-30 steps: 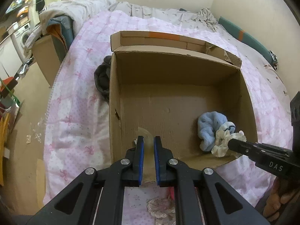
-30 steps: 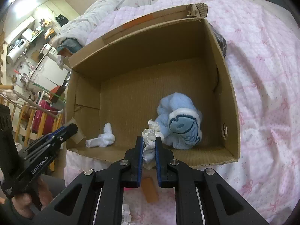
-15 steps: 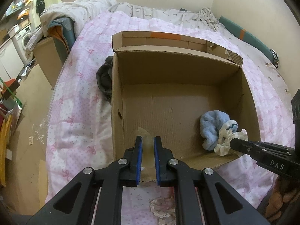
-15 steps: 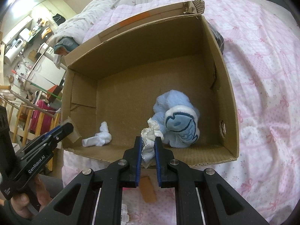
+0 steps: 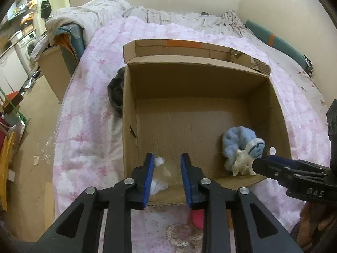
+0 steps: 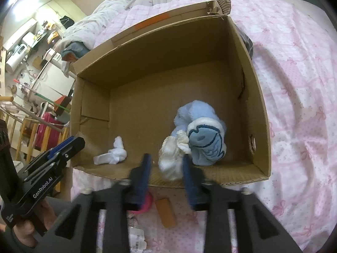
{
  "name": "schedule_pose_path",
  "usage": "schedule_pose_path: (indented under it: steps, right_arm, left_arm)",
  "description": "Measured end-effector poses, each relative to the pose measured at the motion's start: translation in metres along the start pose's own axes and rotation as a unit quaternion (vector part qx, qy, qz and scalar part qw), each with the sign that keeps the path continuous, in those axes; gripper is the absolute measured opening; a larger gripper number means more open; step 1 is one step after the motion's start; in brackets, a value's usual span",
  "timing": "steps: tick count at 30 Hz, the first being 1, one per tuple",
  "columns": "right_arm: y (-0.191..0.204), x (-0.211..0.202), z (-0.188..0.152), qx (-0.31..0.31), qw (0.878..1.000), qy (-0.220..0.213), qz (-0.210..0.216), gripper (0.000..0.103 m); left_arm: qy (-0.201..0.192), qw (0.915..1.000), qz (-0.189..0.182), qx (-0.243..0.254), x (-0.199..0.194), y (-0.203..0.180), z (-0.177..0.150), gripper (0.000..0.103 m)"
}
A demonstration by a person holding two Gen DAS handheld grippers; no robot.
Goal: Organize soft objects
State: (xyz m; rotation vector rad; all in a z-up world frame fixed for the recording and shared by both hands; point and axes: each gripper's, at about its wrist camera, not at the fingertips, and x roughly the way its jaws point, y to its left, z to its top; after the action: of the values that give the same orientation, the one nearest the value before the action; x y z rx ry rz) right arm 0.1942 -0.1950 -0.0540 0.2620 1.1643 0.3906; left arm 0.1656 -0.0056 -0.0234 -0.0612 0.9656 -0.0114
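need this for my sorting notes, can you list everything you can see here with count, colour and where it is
cardboard box: 1, brown, open on the bed
plush toy: 1, light blue and white, inside the box near its front wall
frilly cloth: 1, cream white, in the box against the plush toy, between the right gripper's jaws
small sock: 1, white, in the box's front corner on the left gripper's side
dark garment: 1, dark grey, on the bed outside the box
quilt: 1, pink with bows, covering the bed
left gripper: 1, black with blue pads, jaws just opened, over the sock
right gripper: 1, black with blue pads, jaws just opened beside the cloth
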Motion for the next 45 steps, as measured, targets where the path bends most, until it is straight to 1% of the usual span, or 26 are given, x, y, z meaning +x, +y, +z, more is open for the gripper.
schedule_pose_path:
  steps: [1,2,3,4,5,7,11,16,20,24,28,35,41,45]
  right_arm:
    - [0.0,-0.001,0.0,0.001,1.0,-0.005,0.001,0.068]
    - [0.0,-0.003,0.001,0.002,1.0,-0.009,0.003,0.068]
    - [0.0,-0.004,0.002,0.003,1.0,-0.012,0.003,0.069]
    - [0.0,-0.005,0.003,0.004,1.0,-0.015,0.004,0.07]
    - [0.0,-0.007,0.003,0.005,1.0,-0.021,0.005,0.076]
    - [0.001,-0.012,0.004,0.004,0.999,-0.035,0.01,0.079]
    - [0.005,-0.024,0.006,-0.007,0.998,-0.063,0.017,0.079]
    - [0.008,-0.019,0.005,-0.016,0.998,-0.052,0.011,0.079]
    - [0.011,-0.021,0.005,-0.025,0.998,-0.056,-0.007,0.079]
    - [0.009,-0.025,0.002,-0.022,0.998,-0.061,-0.009,0.079]
    - [0.011,-0.03,-0.002,-0.028,0.997,-0.065,-0.018,0.079]
    - [0.005,-0.047,-0.02,-0.031,0.997,-0.064,-0.023,0.079]
    - [-0.003,-0.058,-0.043,-0.01,0.998,-0.06,-0.018,0.079]
    - [-0.005,-0.064,-0.055,-0.006,0.998,-0.059,-0.016,0.079]
  left_arm:
    - [-0.001,1.0,0.002,0.001,0.0,-0.001,0.0,0.037]
    - [-0.004,1.0,0.004,0.0,-0.002,-0.001,0.0,0.049]
    - [-0.008,1.0,0.006,-0.001,-0.004,-0.002,0.001,0.056]
    - [-0.015,0.9998,0.009,-0.003,-0.006,-0.002,0.001,0.064]
    - [-0.022,0.9997,0.009,-0.004,-0.008,-0.002,0.001,0.067]
    - [-0.03,0.9995,0.009,-0.007,-0.012,-0.002,0.003,0.067]
    - [-0.032,0.9994,0.005,-0.011,-0.013,-0.001,0.004,0.067]
    - [-0.034,0.9993,0.012,-0.009,-0.012,-0.001,0.004,0.067]
    - [-0.033,0.9991,0.02,-0.019,-0.014,0.003,0.003,0.067]
    - [-0.056,0.9968,0.049,-0.03,-0.028,0.013,0.002,0.067]
    - [-0.07,0.9951,0.05,-0.049,-0.045,0.025,0.0,0.067]
    - [-0.048,0.9955,0.064,-0.052,-0.058,0.03,-0.018,0.067]
    - [-0.033,0.9963,0.056,-0.056,-0.07,0.032,-0.04,0.067]
    - [-0.012,0.9964,0.052,-0.066,-0.07,0.037,-0.055,0.067]
